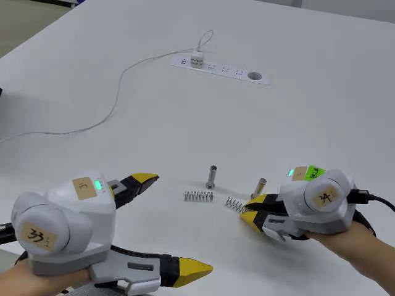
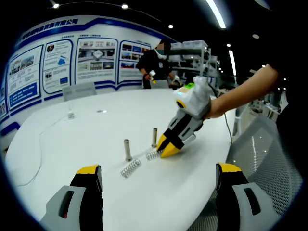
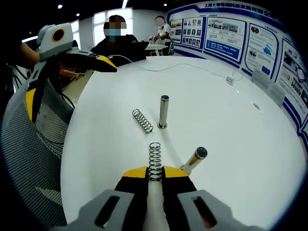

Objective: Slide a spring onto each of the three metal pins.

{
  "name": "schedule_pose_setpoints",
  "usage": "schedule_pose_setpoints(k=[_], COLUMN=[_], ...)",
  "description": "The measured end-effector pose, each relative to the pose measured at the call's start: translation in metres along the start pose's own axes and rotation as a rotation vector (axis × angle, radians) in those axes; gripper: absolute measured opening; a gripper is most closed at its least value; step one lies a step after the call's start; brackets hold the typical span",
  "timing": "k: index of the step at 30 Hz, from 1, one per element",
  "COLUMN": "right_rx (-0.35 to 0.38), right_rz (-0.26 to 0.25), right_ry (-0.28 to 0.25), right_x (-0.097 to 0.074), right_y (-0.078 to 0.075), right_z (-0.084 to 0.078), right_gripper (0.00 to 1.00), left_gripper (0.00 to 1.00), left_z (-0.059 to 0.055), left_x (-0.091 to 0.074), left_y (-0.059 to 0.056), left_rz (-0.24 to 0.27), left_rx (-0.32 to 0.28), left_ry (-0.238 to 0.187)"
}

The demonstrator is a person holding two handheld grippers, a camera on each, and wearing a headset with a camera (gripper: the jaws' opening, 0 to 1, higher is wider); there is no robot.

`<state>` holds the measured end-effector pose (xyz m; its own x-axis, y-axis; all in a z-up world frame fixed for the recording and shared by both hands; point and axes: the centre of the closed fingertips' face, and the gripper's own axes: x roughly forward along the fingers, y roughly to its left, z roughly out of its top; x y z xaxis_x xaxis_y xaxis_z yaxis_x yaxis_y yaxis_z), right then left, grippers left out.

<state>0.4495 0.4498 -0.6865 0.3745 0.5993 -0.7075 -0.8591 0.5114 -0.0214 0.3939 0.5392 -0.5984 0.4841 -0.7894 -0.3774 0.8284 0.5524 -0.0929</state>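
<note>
Two metal pins stand on the white table: one upright (image 1: 212, 176) (image 3: 163, 111) (image 2: 127, 149), the other (image 1: 258, 187) (image 3: 194, 160) (image 2: 154, 137) just beside my right gripper. A loose spring (image 1: 198, 196) (image 3: 142, 120) (image 2: 130, 168) lies flat near the first pin. My right gripper (image 1: 250, 209) (image 3: 154, 174) (image 2: 169, 148) is shut on the near end of a second spring (image 1: 235, 204) (image 3: 154, 159) (image 2: 153, 155), which lies along the table pointing away from the jaws. To the left my left gripper (image 1: 171, 224) (image 2: 159, 169) is wide open, holding nothing.
A white power strip (image 1: 219, 68) with a plug (image 1: 197, 59) and a long cable (image 1: 117, 92) lies at the back of the table (image 1: 308, 123). A mesh chair (image 3: 29, 144) stands at the table's edge, and people sit at the far side.
</note>
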Motion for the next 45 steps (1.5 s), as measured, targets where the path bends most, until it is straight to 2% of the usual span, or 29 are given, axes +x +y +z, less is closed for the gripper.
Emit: schedule_pose_setpoints(k=[4,6,10,21,26,28,31,36,38,42,45], right_rx=[0.013,-0.022,-0.031,-0.048,-0.096,-0.111,-0.161,-0.195,-0.209,-0.226,-0.231], right_rz=[0.007,0.014,0.011,-0.021,-0.024,-0.027,-0.031,-0.021,-0.020,-0.024,-0.025], right_ry=[0.005,0.005,0.020,0.017,0.022,0.021,0.027,0.012,0.010,0.000,-0.013], right_x=[0.000,-0.002,-0.007,-0.027,-0.038,-0.044,-0.052,-0.064,-0.068,-0.077,-0.082], right_y=[0.002,0.007,0.010,0.005,0.005,0.005,0.006,0.013,0.014,0.015,0.017], right_z=[-0.001,-0.001,-0.004,-0.008,-0.007,-0.007,-0.005,0.002,0.005,0.013,0.020], right_gripper=[0.12,0.11,0.11,0.11,0.11,0.11,0.11,0.11,0.11,0.11,0.11], left_gripper=[1.00,1.00,1.00,1.00,1.00,1.00,1.00,1.00,1.00,0.97,0.95], left_z=[0.000,0.000,-0.001,-0.006,-0.004,-0.003,-0.003,0.003,0.011,0.025,0.031], left_x=[0.000,0.000,0.000,0.002,0.001,0.001,0.002,0.006,0.010,0.021,0.028], left_y=[0.000,0.000,-0.002,-0.008,-0.006,-0.005,-0.005,-0.005,-0.006,-0.009,-0.011], left_rz=[0.001,0.000,-0.009,-0.034,-0.026,-0.029,-0.030,-0.044,-0.054,-0.095,-0.128], left_rx=[0.000,-0.001,0.005,0.046,0.050,0.031,0.035,0.039,0.047,0.098,0.135], left_ry=[0.000,0.002,0.005,0.044,0.036,0.028,0.028,0.020,0.006,0.005,0.013])
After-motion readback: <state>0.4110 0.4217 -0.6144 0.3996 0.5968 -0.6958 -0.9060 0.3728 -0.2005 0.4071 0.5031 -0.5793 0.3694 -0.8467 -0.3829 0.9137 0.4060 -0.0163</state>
